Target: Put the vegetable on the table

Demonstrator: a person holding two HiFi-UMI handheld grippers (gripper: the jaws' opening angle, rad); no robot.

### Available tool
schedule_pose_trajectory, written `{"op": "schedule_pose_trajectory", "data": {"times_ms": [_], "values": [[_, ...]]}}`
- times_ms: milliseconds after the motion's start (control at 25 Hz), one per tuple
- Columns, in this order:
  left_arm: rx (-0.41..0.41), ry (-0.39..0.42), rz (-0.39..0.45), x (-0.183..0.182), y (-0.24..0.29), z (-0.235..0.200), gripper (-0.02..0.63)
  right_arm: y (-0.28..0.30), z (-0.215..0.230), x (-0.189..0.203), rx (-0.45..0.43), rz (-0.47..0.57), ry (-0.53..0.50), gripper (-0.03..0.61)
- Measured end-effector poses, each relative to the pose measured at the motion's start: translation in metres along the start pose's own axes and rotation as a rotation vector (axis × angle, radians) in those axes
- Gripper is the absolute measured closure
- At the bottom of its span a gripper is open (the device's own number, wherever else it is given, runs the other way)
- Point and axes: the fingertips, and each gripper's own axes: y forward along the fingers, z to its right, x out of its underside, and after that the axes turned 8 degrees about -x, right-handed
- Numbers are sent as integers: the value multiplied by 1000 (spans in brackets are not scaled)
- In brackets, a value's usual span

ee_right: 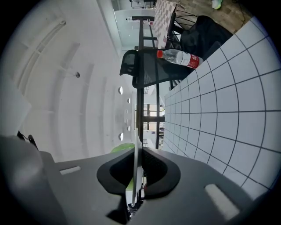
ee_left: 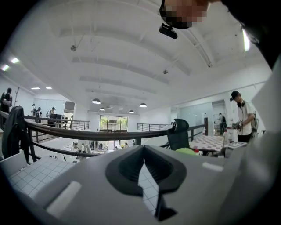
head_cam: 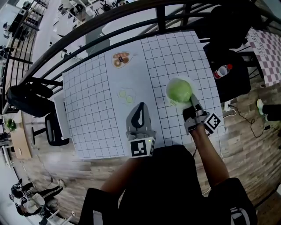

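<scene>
A round green cabbage (head_cam: 179,90) sits on a white plate (head_cam: 171,102) over the right part of the grid-patterned table (head_cam: 88,110). My right gripper (head_cam: 192,102) is shut on the plate's near rim. In the right gripper view the thin plate edge (ee_right: 135,162) runs between the jaws, with the cabbage (ee_right: 122,148) just beyond them. My left gripper (head_cam: 141,107) hovers over the table's front middle, shut with nothing in it; its jaws (ee_left: 144,160) meet at the tip. The cabbage (ee_left: 188,151) peeks in at that view's right.
A dish of bread-like food (head_cam: 120,59) lies at the far middle, and pale green slices (head_cam: 127,95) lie near the centre. A red-labelled bottle (head_cam: 222,71) rests on a black chair to the right. A black railing (head_cam: 131,13) curves behind the table.
</scene>
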Motion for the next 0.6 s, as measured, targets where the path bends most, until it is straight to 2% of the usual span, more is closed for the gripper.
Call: {"op": "schedule_pose_trajectory", "data": {"times_ms": [160,600], "values": [[15,-33,-1,1,23,8,604,13,17,-14,17,-1,-20,557],[57,0,-24,18,60,49,604,39,51,-35,47,9,4,557]]}}
